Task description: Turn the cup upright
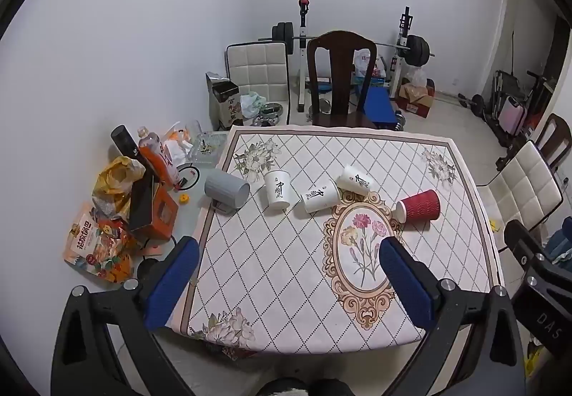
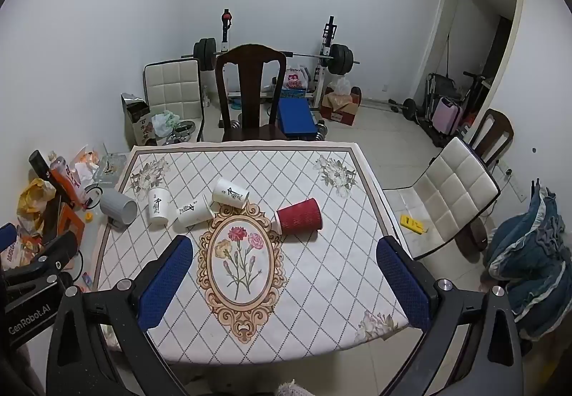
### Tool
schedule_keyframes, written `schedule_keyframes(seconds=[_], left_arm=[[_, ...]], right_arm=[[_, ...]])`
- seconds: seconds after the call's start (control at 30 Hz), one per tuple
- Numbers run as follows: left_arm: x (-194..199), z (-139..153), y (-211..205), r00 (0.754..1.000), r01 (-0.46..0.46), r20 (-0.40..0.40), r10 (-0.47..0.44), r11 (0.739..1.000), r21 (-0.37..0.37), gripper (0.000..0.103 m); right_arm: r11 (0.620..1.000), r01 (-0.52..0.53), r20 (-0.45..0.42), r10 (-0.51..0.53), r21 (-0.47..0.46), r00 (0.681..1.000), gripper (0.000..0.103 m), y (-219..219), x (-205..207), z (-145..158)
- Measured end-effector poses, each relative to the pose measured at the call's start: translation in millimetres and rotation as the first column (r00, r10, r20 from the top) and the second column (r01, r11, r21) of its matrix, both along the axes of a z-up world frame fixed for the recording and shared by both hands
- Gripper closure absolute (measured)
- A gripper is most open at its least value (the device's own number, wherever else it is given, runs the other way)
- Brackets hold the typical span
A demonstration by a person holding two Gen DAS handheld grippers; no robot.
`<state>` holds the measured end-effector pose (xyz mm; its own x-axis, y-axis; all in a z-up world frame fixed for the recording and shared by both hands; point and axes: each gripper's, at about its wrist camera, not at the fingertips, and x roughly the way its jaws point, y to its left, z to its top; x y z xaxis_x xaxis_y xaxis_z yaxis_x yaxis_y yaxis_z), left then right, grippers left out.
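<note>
Clutter at left edge: snack bag (image 1: 95, 247), orange box (image 1: 157, 213), yellow bag (image 1: 114, 181) and bottles lie beside the cloth, on the worktop's bare strip.
Grey cup (image 1: 227, 189): on its side at the cloth's left border, mouth facing the camera and to the right.
First white cup (image 1: 277, 189): standing mouth-down on the cloth (image 1: 271, 288), black characters on its wall; just right of the grey cup, apart from it.
Second white cup (image 1: 320, 196): on its side, mouth toward the left and the viewer.
Third white cup (image 1: 355, 180): on its side just behind the second; the pair are close enough that contact cannot be ruled out.
Red cup (image 1: 419, 205): ribbed wall, on its side right of the floral medallion, mouth pointing left; well apart from the white cups.
Worktop (image 2: 118, 335): covered by the diamond-pattern cloth with an oval flower motif in the middle.
Left hand-held gripper (image 1: 289, 254): blue-padded fingers spread wide, holding nothing, above the near half of the cloth, well short of every cup.
Right hand-held gripper (image 2: 285, 254): fingers likewise spread wide and empty, above the near edge; the red cup (image 2: 299, 216) lies ahead between its fingers' lines of sight, untouched.
Background: dark wooden chair (image 2: 251, 92) at the far side, a barbell rack (image 2: 275, 54) behind it, white padded chair (image 2: 452, 194) at right.
</note>
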<state>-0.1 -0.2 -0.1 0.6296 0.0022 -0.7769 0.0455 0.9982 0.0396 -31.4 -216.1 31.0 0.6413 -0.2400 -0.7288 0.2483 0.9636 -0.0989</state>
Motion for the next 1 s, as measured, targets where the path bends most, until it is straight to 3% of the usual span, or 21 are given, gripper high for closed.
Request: schedule_keyframes(seconds=[1.0], left_arm=[[4.4, 4.6, 8.4, 1.000, -0.012, 0.013, 0.012, 1.000, 0.004, 0.000]], right_arm=[[1.000, -0.020, -0.003, 0.020, 0.011, 1.000, 0.000, 5.6, 5.5, 4.5]])
